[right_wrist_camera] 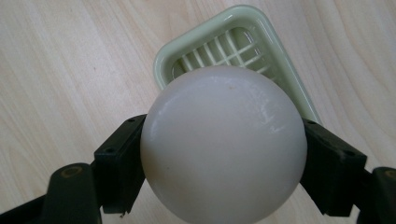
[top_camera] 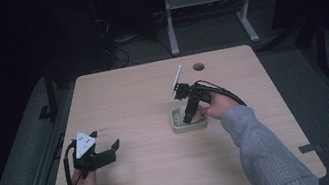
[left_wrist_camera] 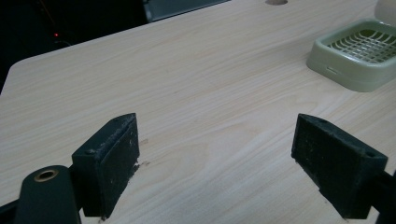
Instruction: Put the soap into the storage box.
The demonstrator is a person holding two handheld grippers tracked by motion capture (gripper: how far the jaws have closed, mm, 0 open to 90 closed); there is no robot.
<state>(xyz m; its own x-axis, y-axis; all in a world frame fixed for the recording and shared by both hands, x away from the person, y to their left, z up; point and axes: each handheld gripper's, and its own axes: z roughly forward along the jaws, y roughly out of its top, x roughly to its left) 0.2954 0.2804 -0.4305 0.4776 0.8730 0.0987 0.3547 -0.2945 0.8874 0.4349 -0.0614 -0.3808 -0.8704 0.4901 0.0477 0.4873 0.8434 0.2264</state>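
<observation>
A pale green slatted soap dish [top_camera: 178, 126] sits right of the table's middle. My right gripper [top_camera: 189, 112] hangs just above it, pointing down, shut on a smooth white rounded object [right_wrist_camera: 223, 144] that looks like a ball or a soap bar. In the right gripper view the dish [right_wrist_camera: 243, 37] lies directly beneath that object, and both black pads [right_wrist_camera: 119, 161] press its sides. My left gripper [top_camera: 105, 140] rests near the table's front left, open with nothing between its jaws. In the left gripper view the dish [left_wrist_camera: 362, 53] lies at the upper right, beyond my left gripper [left_wrist_camera: 215, 140].
The light wood table [top_camera: 138, 97] has a round cable hole [top_camera: 198, 66] near its far edge. Beyond it stand the legs of another table [top_camera: 170, 25] and cables on a dark floor. A grey sleeve [top_camera: 263, 152] crosses the front right of the table.
</observation>
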